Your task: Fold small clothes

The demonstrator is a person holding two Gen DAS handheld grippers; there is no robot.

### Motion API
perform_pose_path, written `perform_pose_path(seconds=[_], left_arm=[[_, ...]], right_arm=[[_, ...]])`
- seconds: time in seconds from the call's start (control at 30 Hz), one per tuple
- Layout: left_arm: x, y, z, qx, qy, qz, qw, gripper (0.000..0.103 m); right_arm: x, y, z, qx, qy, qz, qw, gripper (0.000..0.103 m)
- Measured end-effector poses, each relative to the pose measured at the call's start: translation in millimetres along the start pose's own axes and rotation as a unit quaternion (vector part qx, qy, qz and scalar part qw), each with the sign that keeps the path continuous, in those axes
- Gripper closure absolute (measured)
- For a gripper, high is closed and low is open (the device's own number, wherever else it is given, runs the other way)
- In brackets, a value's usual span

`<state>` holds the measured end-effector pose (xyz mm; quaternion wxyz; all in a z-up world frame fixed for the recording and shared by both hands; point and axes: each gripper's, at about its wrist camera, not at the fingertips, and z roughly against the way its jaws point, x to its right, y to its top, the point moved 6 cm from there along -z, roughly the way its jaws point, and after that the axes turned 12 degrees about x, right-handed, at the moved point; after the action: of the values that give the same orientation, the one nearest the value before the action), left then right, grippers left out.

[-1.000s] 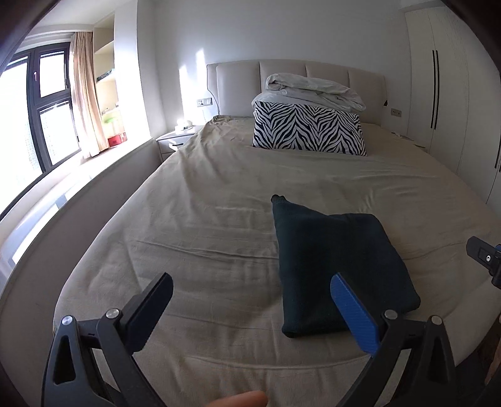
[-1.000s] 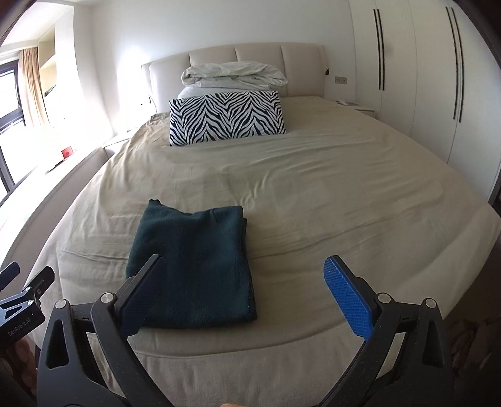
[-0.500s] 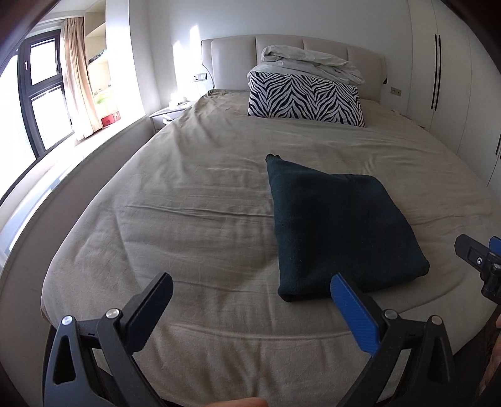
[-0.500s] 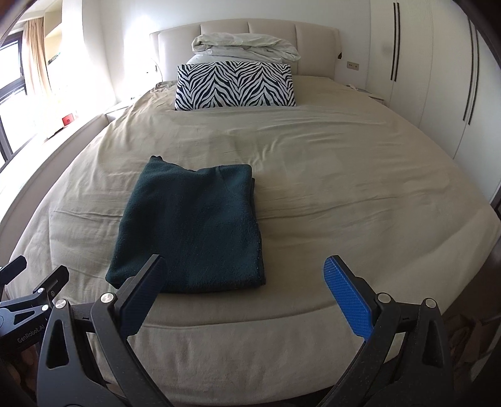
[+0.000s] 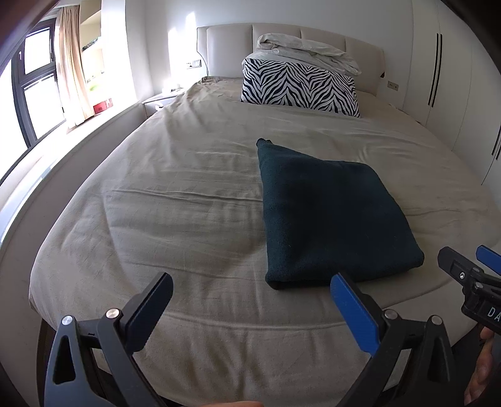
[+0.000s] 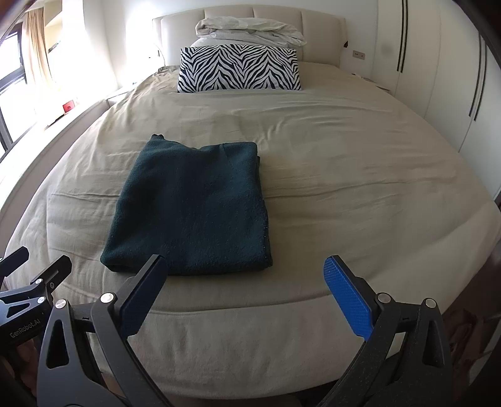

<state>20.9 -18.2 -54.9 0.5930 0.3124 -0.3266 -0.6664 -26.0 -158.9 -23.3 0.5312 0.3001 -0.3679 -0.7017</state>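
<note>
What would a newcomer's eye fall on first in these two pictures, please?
Most striking is the dark green folded garment, lying flat near the foot of the beige bed. Next comes the zebra-print pillow at the headboard, with crumpled white bedding stacked behind it. In the foreground, the left gripper and right gripper hover open over the bed's near edge, holding nothing.

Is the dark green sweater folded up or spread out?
Folded. The dark green sweater lies on the bed as a neat rectangle, with stacked layers showing along its right edge.
</note>
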Motion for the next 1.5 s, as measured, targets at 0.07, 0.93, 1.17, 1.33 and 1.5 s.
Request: perform_pose_path(seconds=[0.07,0.93,1.17,1.33,1.5], left_arm=[[0.1,-1.5,-1.5,-0.005,-0.003,0.003,1.0000,0.000],[-2.0,-6.9,-6.5,-0.017,-0.005,0.014,0.9997,0.000],[-2.1,-7.0,-6.5,-0.017,-0.005,0.014,0.9997,0.000],[-2.3,-6.9,-6.5,-0.017,-0.004,0.014,0.9997,0.000],[-3.1,-9.2,-7.5,-0.018,-0.004,0.014,0.9997,0.000]], right_arm=[[-1.9,-0.5,-0.7,-0.001,0.001,0.002,1.000,0.001],[-2.7,-6.5,-6.3,-0.010,0.000,0.003,1.000,0.001],[-1.6,-8.6,-7.1,-0.011,0.000,0.003,1.000,0.001],[-1.7,-9.1,-7.2,-0.012,0.000,0.003,1.000,0.001],[-1.5,-10.1,-7.4,-0.012,0.000,0.003,1.000,0.001]])
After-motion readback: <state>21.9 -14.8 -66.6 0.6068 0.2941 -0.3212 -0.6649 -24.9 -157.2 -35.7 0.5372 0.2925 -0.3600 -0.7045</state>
